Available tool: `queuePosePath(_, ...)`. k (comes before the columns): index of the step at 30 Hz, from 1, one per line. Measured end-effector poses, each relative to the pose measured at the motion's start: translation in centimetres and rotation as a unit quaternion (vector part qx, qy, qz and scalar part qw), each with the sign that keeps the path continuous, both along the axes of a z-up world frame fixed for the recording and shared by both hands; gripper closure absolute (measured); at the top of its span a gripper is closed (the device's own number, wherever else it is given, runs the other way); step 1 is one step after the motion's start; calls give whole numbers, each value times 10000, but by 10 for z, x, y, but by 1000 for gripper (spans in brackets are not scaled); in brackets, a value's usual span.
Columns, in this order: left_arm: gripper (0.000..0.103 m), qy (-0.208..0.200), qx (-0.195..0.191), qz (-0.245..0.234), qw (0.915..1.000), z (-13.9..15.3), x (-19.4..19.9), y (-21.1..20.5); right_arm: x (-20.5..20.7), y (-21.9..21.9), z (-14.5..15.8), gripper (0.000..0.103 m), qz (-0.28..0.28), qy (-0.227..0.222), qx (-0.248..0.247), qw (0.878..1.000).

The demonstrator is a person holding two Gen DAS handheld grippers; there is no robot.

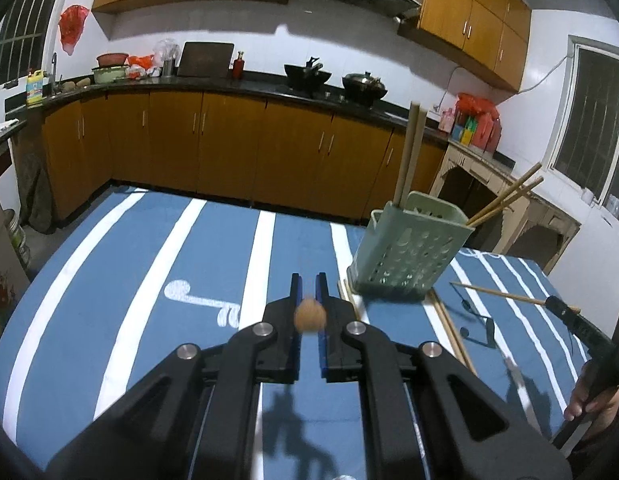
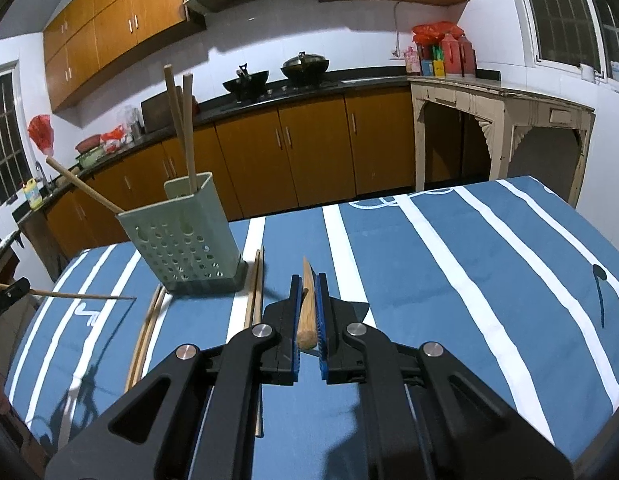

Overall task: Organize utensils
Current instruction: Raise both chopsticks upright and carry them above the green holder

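Observation:
A pale green perforated utensil holder (image 1: 405, 252) (image 2: 185, 240) stands on the blue striped tablecloth (image 1: 149, 272) with several chopsticks upright and leaning in it. My left gripper (image 1: 308, 280) is shut on a wooden chopstick (image 1: 309, 317), seen end-on, held above the cloth to the holder's left. My right gripper (image 2: 307, 280) is shut on another chopstick (image 2: 307, 312), right of the holder. Each gripper's chopstick also shows in the other view: the left chopstick (image 2: 81, 295), the right chopstick (image 1: 497, 293). Loose chopstick pairs (image 2: 255, 292) (image 2: 149, 328) lie on the cloth beside the holder.
Behind the table runs a dark kitchen counter (image 1: 249, 84) with woks (image 2: 305, 66) and wooden cabinets below. A cream side table (image 2: 501, 100) stands at the back right. A person's hand (image 1: 581, 408) grips the right tool's handle.

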State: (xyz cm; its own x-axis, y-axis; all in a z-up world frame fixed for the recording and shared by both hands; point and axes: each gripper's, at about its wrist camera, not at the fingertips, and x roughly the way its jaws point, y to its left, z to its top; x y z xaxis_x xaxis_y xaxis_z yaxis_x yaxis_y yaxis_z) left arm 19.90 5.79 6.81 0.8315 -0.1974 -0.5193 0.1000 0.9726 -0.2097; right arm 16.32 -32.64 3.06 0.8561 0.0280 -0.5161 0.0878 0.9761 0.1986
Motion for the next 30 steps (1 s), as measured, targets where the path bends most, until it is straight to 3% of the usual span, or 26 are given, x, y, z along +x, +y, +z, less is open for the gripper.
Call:
queuePosePath(10, 95, -95, -38, -42, 9999, 10, 1, -2, -1, 0, 13, 96, 93, -203, 44, 9997)
queuePosePath(20, 95, -866, -16, -339, 9957, 77, -12, -16, -16, 11, 93, 96, 507, -1248, 99, 9908)
queuePosePath(30, 95, -1688, -190, -542, 9840, 134, -13, -49, -20, 30, 153, 96, 845, -2232, 258, 9708)
